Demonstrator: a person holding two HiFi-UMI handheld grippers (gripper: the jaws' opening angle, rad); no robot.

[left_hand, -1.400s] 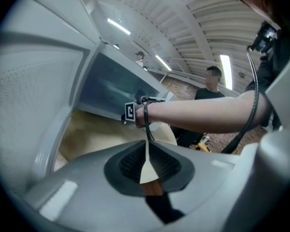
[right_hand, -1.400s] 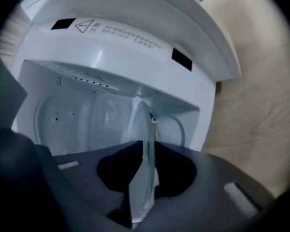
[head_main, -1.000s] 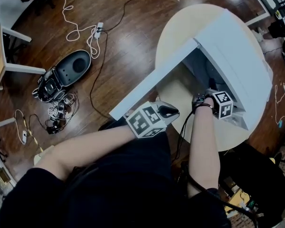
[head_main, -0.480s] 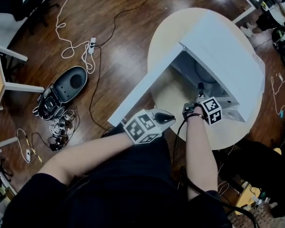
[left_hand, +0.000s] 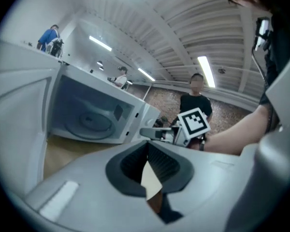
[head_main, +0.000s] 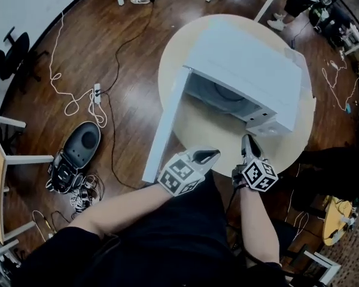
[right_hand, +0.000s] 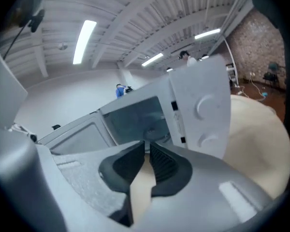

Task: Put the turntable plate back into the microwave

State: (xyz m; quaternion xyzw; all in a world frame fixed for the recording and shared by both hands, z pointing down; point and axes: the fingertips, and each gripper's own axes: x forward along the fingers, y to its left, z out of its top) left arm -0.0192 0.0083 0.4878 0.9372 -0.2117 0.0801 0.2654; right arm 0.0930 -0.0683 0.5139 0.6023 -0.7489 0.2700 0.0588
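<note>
"At lower centre, my left gripper [head_main: 209,155] is pinched shut, empty; my right gripper [head_main: 248,140] is closing its jaws on nothing."

"And the turntable plate [left_hand: 89,122]?"

"Farther up, inside the microwave [head_main: 251,64]. Probably glass: stiff, slick, breakable. I'd grip its rim."

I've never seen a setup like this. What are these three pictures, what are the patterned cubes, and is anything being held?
A person, not a robot, holds a handheld gripper in each hand; the patterned cubes are part of those tools. The head view looks down from a camera on the person's head. The other two views each look along one gripper's fingers. On the round table stands a white microwave with its door open, and the turntable plate lies inside. The left gripper is shut and empty. The fingers of the right gripper are closing with nothing between them.
</note>
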